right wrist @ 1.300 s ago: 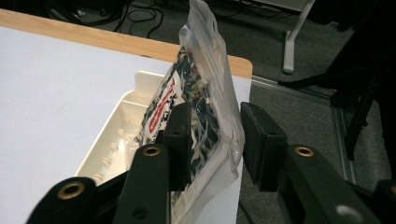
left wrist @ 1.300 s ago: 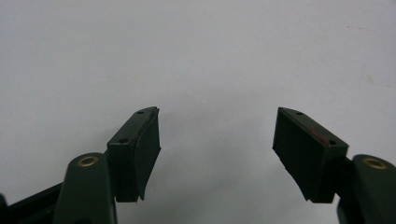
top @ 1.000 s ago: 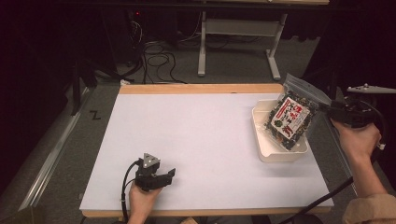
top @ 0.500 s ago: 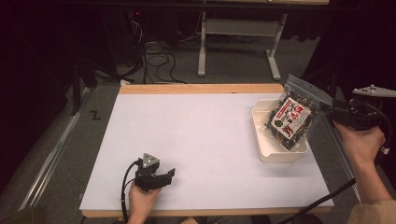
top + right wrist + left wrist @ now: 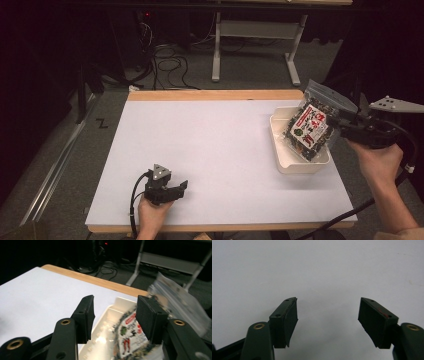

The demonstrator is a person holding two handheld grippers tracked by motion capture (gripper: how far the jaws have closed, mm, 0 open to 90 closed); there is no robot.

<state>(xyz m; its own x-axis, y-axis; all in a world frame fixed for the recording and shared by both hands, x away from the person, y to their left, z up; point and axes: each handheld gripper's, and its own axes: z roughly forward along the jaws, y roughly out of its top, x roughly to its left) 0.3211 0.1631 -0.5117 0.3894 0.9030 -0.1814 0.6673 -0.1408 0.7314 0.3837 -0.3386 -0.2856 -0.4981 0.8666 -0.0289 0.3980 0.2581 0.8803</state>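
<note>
1. Table (image 5: 215,150) takes up the middle of the high view, its white top bare across the centre and left, so there is free room for anything that gets lifted out of the tray at the right.

2. Tray (image 5: 286,162), a shallow cream tub, sits at the middle right of the high view near the table's right edge, within easy reach of the right hand.

3. Snack bag (image 5: 311,127) stands tilted in the tray, its bottom down inside and its clear sealed top leaning out past the far right rim toward the upper right. It leans that way, I judge, because the tray wall props it up.

4. Right gripper (image 5: 336,122) sits at the right edge of the high view, just beside the bag's upper right side. Its jaws have just been opening and stand apart; in the right gripper view (image 5: 115,315) the bag shows blurred beyond the gap, not pinched, which looks like a release.

5. Left gripper (image 5: 181,187) rests low at the bottom left of the table, jaws apart over bare white surface and holding nothing, parked out of the way.
</note>
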